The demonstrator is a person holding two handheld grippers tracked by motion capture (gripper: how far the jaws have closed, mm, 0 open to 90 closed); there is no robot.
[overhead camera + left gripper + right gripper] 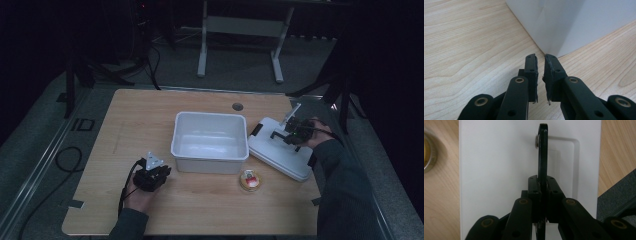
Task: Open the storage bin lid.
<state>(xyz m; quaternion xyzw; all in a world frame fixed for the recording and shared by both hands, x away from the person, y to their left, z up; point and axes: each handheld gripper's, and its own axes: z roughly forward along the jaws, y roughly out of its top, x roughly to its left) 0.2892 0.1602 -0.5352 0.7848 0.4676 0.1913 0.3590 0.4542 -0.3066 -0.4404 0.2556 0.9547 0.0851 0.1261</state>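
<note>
Your right hand-held gripper [543, 185] is sitting over the flat white plastic lid [280, 150] that lies on the light wooden bench [150, 120], just right of the open white rectangular plastic tub [210, 142]. In the right gripper view you can see the jaws squeezed together on the lid's thin black handle [543, 152], which stands edge-on between the pads and runs up to a small silver fastener at its top end. The lid's recessed panel sits right behind that handle, and the lid itself lies a bit skewed to the tub, with one long edge near the bench's right side. In the high view that same gripper [295, 131] shows at the lid's far right portion, your hand wrapped around its body. Your left hand-held gripper [541, 65] rests low on the bench near the tub's front left corner, jaws nearly together with just a slim gap and nothing in it; the tips point at the tub's corner [554, 32] and stop just short of touching it, as far as I can tell. There's also a small round yellow tin with a red and white top [250, 180] on the bench, just in front of the tub's right corner and close to the lid's near end.
</note>
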